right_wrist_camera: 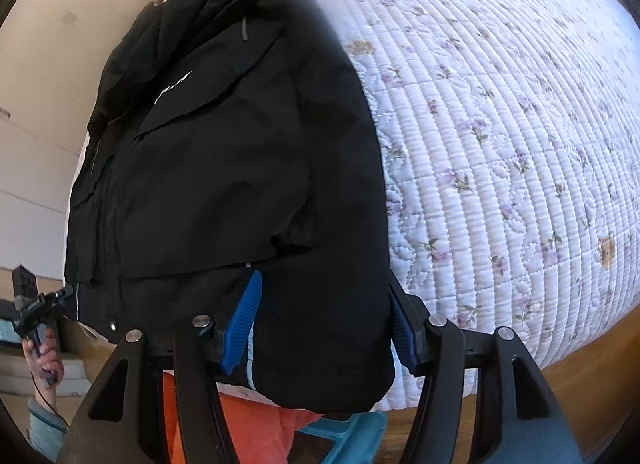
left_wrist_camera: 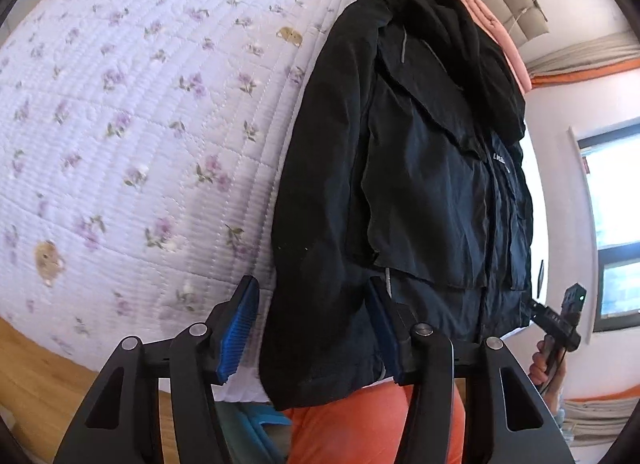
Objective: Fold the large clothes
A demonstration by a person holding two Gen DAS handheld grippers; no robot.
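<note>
Black jacket (left_wrist_camera: 404, 191) lies on the quilted floral bedspread (left_wrist_camera: 132, 135), partly folded: both sleeves brought over the front panel, hood bunched at the far end. The hem end reaches the near edge of the bed and hangs slightly over it, above orange fabric (left_wrist_camera: 356, 424) below the edge.

Left gripper (left_wrist_camera: 312, 328): jaws spread wide, nothing pinched. The folded left sleeve edge of the jacket runs up between the two blue pads; the left pad (left_wrist_camera: 238, 334) sits over bare bedspread just beside the jacket's edge, and the right pad is over the jacket body near the hem. Whether either pad touches cloth cannot be told from this view.

Right gripper (right_wrist_camera: 320, 328): jaws likewise wide apart, not clamped. The jacket's right sleeve and cuff lie between the fingers, the cuff hanging past the near edge of the bed. The left pad (right_wrist_camera: 242, 324) rests against or just over the jacket front; the right pad is at the jacket's outer edge, next to the bedspread (right_wrist_camera: 500, 143).

In the right wrist view a hand (right_wrist_camera: 42, 352) holding the other gripper's handle shows at the lower left. Wooden floor (right_wrist_camera: 592, 348) borders the bed; a blue stool (right_wrist_camera: 352, 440) is below the hem.
</note>
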